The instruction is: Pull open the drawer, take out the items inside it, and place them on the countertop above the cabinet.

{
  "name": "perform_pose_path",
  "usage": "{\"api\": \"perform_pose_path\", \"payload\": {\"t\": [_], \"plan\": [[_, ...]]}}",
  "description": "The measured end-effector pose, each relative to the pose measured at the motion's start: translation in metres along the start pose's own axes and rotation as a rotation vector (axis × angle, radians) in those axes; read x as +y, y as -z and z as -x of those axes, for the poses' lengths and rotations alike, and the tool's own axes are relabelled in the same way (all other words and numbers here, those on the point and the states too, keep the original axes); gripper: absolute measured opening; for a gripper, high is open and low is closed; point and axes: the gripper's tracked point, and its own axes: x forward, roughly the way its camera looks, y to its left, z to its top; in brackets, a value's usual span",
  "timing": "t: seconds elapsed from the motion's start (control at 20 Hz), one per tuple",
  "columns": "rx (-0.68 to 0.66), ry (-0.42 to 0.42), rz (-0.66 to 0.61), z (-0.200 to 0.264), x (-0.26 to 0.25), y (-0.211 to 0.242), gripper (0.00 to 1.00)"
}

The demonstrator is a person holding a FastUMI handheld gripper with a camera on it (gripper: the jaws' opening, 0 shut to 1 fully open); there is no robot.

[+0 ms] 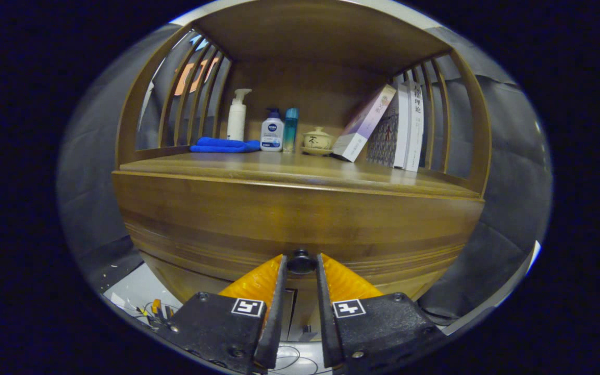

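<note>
— Nearest the lens, the gripper point(301, 263) is seen with its two fingers set either side of the small dark round knob point(301, 261). How are the jaws held?

— Narrowed around the knob, one finger at its 9 o'clock and one at its 3 o'clock. Contact appears to be made on both sides, though a firm clamp cannot be confirmed. The knob is straddled so that the wide brown wooden drawer front point(300, 224) can be drawn outward.

— Is the drawer opened yet?

— It is judged closed; its face lies flush with the cabinet, and nothing inside can be seen.

— And the landing place?

— The brown wooden countertop point(258, 165), at 12 o'clock from the knob, is kept bare along its front. A folded blue cloth point(223, 145), white pump bottle point(237, 115) and leaning books point(388, 130) are pushed to the back.
</note>
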Motion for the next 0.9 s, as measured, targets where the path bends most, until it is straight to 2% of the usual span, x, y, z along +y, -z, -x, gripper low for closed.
{"api": "perform_pose_path", "payload": {"t": [0.2, 0.35, 0.55, 0.65, 0.9], "plan": [[-0.003, -0.030, -0.032, -0.003, 0.002, -0.004, 0.35], [-0.003, -0.038, -0.049, -0.004, 0.002, -0.005, 0.31], [0.013, -0.043, -0.064, -0.002, 0.003, -0.003, 0.19], [0.017, -0.049, -0.063, 0.000, 0.001, -0.002, 0.17], [0.013, -0.053, -0.049, 0.036, -0.001, 0.009, 0.17]]}}
